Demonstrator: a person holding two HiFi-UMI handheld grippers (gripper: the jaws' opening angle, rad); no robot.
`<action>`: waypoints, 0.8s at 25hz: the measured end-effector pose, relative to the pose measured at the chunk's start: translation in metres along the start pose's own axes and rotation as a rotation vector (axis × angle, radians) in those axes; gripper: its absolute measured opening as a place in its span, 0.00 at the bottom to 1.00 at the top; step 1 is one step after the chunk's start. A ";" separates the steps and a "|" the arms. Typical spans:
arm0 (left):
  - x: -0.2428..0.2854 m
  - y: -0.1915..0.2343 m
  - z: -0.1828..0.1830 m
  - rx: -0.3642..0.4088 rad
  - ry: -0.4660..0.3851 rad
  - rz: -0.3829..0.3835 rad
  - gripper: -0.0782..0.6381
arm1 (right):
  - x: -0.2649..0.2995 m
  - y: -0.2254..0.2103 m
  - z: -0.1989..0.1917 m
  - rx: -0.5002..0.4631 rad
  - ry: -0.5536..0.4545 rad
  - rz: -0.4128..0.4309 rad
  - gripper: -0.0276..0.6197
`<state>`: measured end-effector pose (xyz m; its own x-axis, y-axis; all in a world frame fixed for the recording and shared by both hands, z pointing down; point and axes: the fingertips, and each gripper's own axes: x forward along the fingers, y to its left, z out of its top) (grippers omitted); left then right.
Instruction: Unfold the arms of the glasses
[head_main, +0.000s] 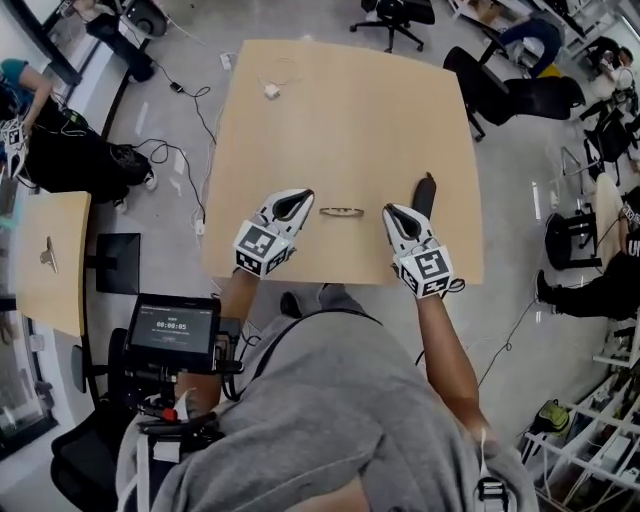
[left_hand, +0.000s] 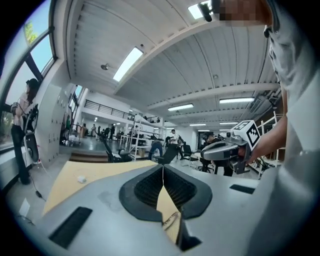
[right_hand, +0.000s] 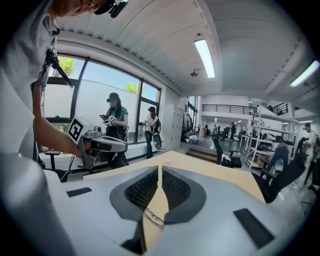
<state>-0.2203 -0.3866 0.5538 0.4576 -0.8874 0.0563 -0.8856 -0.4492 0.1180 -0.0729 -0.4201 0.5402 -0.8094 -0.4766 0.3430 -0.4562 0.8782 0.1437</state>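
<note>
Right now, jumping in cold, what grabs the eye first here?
The glasses lie near the front edge of the tan table, with the left tool and right tool flanking them, both shut and empty. A dark oblong object lies just beyond the right tool, and a small white item sits at the table's far side.

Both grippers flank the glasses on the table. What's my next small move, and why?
Probably open both pairs of jaws first. The glasses lie, seemingly folded, on the table between the left gripper and the right gripper, touched by neither. Both pairs of jaws stand shut and empty, so neither can take hold yet.
</note>
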 end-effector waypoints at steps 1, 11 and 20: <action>0.006 0.000 -0.014 -0.018 0.037 -0.009 0.12 | 0.006 -0.001 -0.010 0.002 0.025 0.012 0.06; 0.048 0.019 -0.148 -0.207 0.352 -0.063 0.12 | 0.082 -0.009 -0.158 0.085 0.383 0.178 0.06; 0.040 -0.014 -0.208 -0.252 0.566 -0.089 0.12 | 0.080 0.011 -0.218 0.057 0.604 0.310 0.10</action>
<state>-0.1727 -0.3940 0.7604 0.5612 -0.6242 0.5435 -0.8277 -0.4198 0.3724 -0.0618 -0.4396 0.7710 -0.5648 -0.0823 0.8211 -0.2682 0.9593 -0.0883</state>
